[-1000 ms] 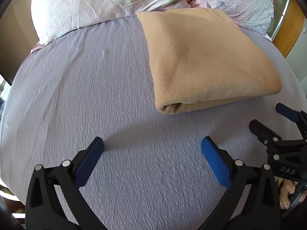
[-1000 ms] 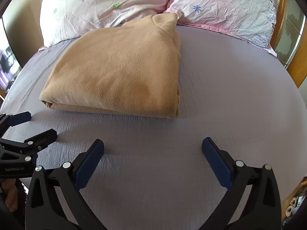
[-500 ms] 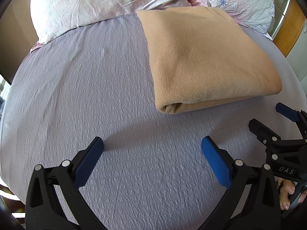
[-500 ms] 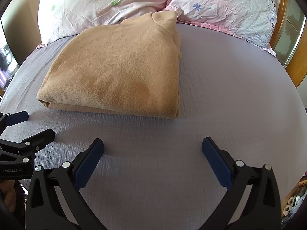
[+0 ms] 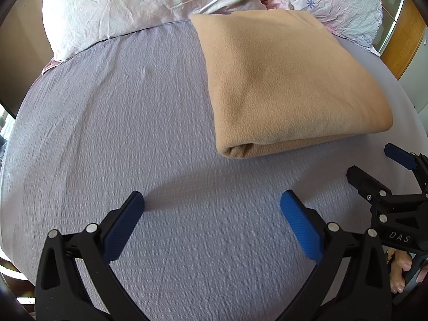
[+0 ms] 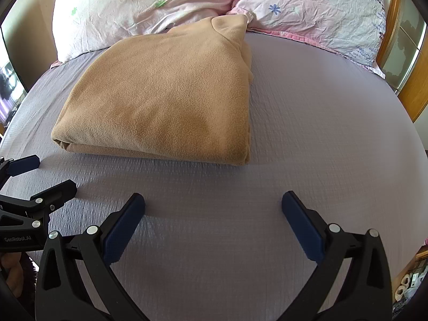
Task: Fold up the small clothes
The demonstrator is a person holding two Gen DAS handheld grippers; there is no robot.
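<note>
My left gripper (image 5: pixel 212 220) hung low over the bed (image 5: pixel 107 133), jaws spread wide with nothing between them; my right gripper (image 6: pixel 213 220) was the same, jaws apart and empty. The tan fleece garment (image 6: pixel 165 101) lay in the upper middle of the right view and upper right of the left view, already a compact rectangle of several layers, rolled fold edge toward me, far end touching the pillows (image 6: pixel 149 2). A collar-like bump showed at its top corner by the pillows. I judged the folding essentially done: edges lined up, no sleeve or loose flap visible. Right-hand layers looked slightly stepped, so a small squaring-up might remain. No other clothes showed on the sheet in either view. Both grippers sat near the garment's front edge, not touching it.
</note>
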